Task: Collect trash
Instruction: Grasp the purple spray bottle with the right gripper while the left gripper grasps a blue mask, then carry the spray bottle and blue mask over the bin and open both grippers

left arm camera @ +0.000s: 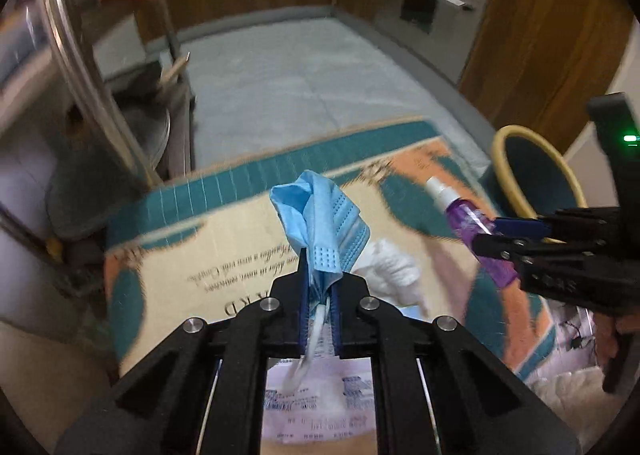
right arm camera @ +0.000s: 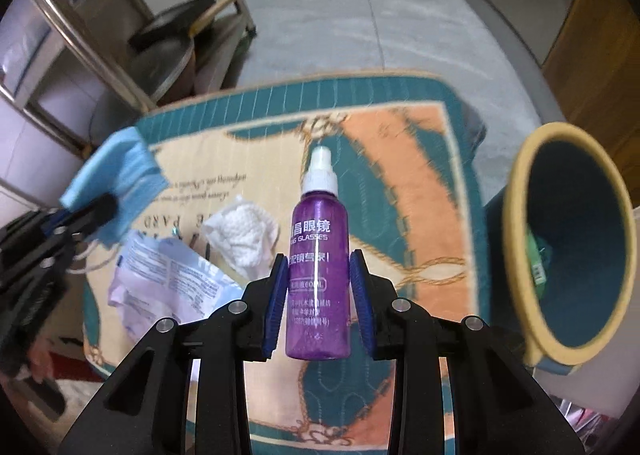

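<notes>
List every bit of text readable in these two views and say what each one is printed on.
"G GLASSES": purple spray bottle, below large Chinese characters "昌眼镜"; its smaller lines are too small to read.
"KD" in one view, "E PARD" in the other, seen upside down: patterned mat; its script lines are too blurred.
Crumpled wrapper: print too small to read.
Receipt-like paper: unreadable.

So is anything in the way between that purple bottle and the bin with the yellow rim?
Nothing visible. The purple spray bottle sits between the right gripper pads, and the bin lies tipped to its right, mouth open toward it, with only bare mat between.
</notes>
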A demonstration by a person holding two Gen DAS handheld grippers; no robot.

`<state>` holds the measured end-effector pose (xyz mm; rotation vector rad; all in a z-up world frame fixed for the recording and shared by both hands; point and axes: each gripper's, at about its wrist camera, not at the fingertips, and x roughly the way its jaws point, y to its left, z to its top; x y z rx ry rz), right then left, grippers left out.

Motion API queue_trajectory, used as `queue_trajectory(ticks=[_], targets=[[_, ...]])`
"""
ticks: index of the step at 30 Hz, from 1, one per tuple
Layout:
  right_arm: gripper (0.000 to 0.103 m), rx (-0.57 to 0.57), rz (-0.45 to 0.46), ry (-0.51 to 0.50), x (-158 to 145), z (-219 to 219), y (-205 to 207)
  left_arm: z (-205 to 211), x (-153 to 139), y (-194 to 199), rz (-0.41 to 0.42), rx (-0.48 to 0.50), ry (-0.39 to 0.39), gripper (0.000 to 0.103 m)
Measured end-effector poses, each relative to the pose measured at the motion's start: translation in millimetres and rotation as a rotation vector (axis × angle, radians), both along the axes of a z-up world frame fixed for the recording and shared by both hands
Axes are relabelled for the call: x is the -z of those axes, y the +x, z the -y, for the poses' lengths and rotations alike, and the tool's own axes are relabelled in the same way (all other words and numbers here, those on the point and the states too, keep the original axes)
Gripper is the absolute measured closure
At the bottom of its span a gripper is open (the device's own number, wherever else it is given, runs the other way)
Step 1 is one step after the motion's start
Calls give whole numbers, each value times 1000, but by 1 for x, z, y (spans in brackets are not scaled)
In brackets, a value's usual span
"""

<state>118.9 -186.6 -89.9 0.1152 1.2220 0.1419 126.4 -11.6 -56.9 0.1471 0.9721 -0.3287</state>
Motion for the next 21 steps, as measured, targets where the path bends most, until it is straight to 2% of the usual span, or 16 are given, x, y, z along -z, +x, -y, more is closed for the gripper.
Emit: queue_trajectory(ticks=[3, 7, 10, 13, 16, 21], targets=[[71, 0, 69, -45, -21, 10, -10, 1, -38, -13, 64, 44, 4, 95], [71, -3, 148, -86, -50, 19, -21, 8, -67, -35, 145, 114, 50, 95], [71, -3, 219, -53, -79, 29, -36, 16, -73, -52, 188, 150, 68, 95], [71, -18, 258, -47, -99, 40, -49, 25, -73, -57, 185, 161, 23, 95], [71, -34, 284, -52, -111, 51, -64, 38, -74, -62, 207, 198, 12, 95], [71, -17, 293, -29, -113, 73, -86, 65, -74, -63, 208, 265, -36, 95]])
